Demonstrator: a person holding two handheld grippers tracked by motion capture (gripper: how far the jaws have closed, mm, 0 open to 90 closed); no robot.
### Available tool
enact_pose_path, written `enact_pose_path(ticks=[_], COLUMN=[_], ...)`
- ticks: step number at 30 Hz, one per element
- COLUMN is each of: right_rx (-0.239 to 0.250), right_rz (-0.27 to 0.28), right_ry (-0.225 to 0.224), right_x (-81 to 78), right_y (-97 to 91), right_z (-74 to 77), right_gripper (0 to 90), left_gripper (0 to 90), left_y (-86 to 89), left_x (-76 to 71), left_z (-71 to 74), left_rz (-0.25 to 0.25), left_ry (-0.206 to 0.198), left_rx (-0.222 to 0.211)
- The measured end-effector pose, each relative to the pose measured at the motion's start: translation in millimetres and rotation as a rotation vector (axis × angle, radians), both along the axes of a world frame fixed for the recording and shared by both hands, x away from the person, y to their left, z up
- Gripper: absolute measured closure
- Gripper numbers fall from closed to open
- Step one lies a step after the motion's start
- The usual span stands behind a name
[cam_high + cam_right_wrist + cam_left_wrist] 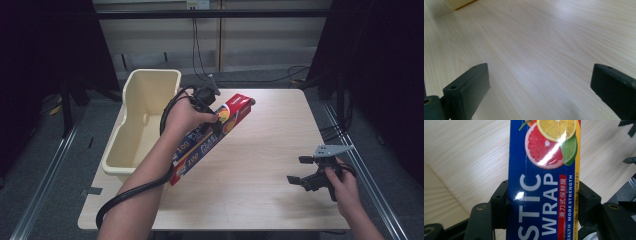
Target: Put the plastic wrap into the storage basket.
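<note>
A long blue and red plastic wrap box (196, 152) printed with citrus slices hangs tilted above the table's left half, its far end higher. My left gripper (218, 121) is shut across the box near its upper end. In the left gripper view both black jaws press on the long sides of the box (544, 167), with my left gripper (542, 202) clamped around the printed words. Low over the table's right front, my right gripper (298, 170) is held open. Its jaws stand wide apart over bare wood in the right gripper view (540, 71), nothing between them.
A deep cream plastic bin (131, 131) sits along the left edge of the light wood table (260, 150), right beside my left forearm; its corner (461, 3) shows in the right gripper view. The left gripper's black cable loops off the table's front left. Dark curtains flank the table.
</note>
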State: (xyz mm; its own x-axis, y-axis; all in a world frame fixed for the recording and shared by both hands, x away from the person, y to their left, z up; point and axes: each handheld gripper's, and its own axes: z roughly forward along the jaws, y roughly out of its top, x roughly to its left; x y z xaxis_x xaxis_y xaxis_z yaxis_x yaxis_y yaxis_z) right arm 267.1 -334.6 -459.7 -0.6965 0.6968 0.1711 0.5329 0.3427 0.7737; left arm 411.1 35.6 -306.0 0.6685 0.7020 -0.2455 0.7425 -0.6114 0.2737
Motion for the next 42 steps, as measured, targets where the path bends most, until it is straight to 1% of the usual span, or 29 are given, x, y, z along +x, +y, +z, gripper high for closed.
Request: enact_pose_path(ticks=[1,3,4,5,6,10,12,13,14,16,17,18,21,22,23,24,26,27,31,32,33,36,37,38,41,42], right_rx=[-0.001,-0.001,0.000,-0.001,-0.002,-0.003,-0.003,-0.004,-0.003,-0.003,-0.001,-0.001,-0.002,-0.002,-0.004,-0.007,-0.009,-0.011,-0.012,-0.012,-0.012,-0.011,-0.011,-0.012,-0.015,-0.015], right_rz=[-0.003,-0.004,-0.006,-0.007,-0.006,-0.003,-0.001,-0.001,-0.002,-0.003,-0.001,0.000,-0.001,-0.001,-0.001,0.003,0.006,0.006,0.009,0.008,0.007,0.004,0.001,0.000,0.004,0.005], right_ry=[-0.002,-0.004,-0.004,-0.004,-0.004,-0.003,-0.001,0.000,0.000,-0.004,-0.004,-0.004,0.000,0.000,0.006,0.004,0.005,0.009,0.008,0.007,0.006,0.005,0.005,0.006,0.007,0.007], right_x=[-0.1,0.1,0.0,0.0,-0.1,0.1,0.0,-0.1,-0.1,-0.4,-0.5,-0.5,-0.1,-0.1,-0.6,-0.5,-0.3,0.0,0.0,-0.2,-0.3,-0.3,-0.2,-0.1,-0.1,-0.1], right_y=[0.4,0.5,0.7,1.0,1.2,2.3,2.3,2.2,2.0,1.5,1.5,1.4,1.6,1.6,2.6,2.9,3.0,3.7,5.0,5.1,5.0,4.7,4.6,4.8,5.2,5.4], right_z=[0.1,0.3,0.3,0.3,0.2,0.0,0.1,0.1,0.2,0.3,0.4,0.5,0.5,0.5,0.2,-0.2,-0.5,-1.3,-0.8,-0.8,-0.7,-0.6,-0.6,-0.7,-1.0,-1.0], right_gripper=[2.2,2.2,2.2,2.1,2.2,2.2,2.1,2.2,2.2,2.2,2.1,2.2,2.2,2.2,2.1,2.2,2.2,2.2,2.2,2.2,2.2,2.1,2.1,2.2,2.2,2.2], left_gripper=[40.3,40.3,40.4,40.4,40.4,40.5,40.5,40.5,40.5,40.5,40.5,40.5,40.5,40.5,40.5,40.5,40.5,40.5,40.5,40.5,40.5,40.5,40.5,40.5,40.5,40.5], left_y=[4.8,8.6,8.6,11.9,13.5,20.5,23.4,25.0,26.6,29.9,31.7,33.3,37.2,38.8,44.1,45.9,48.5,53.3,63.2,65.6,67.6,74.8,76.6,79.0,83.8,85.8], left_x=[0.3,0.1,0.1,-0.3,-0.6,0.1,0.1,0.1,0.4,0.5,0.7,0.4,0.7,0.5,0.6,0.2,0.1,-0.9,-1.6,-1.9,-2.0,-2.0,-2.4,-2.2,-3.6,-3.8], left_z=[5.2,10.4,10.4,14.7,16.9,24.1,27.5,29.1,30.6,33.8,35.2,36.8,40.2,41.6,45.7,47.1,48.9,52.4,58.2,59.9,61.0,64.2,64.7,65.6,67.7,68.8], left_rz=[0.011,0.023,0.023,0.040,0.044,0.058,0.067,0.078,0.083,0.094,0.096,0.101,0.104,0.112,0.125,0.136,0.137,0.153,0.179,0.193,0.204,0.213,0.226,0.228,0.233,0.235], left_ry=[-0.001,0.000,0.000,-0.001,0.002,0.006,-0.005,0.000,-0.003,0.009,0.003,0.008,0.005,0.008,0.011,0.015,0.011,0.014,0.000,0.006,0.003,-0.001,-0.004,0.000,-0.008,-0.002], left_rx=[0.007,0.022,0.022,0.026,0.029,0.023,0.036,0.040,0.040,0.028,0.024,0.026,0.023,0.026,0.022,0.019,0.021,0.020,0.018,0.019,0.015,0.021,0.016,0.014,0.019,0.018])
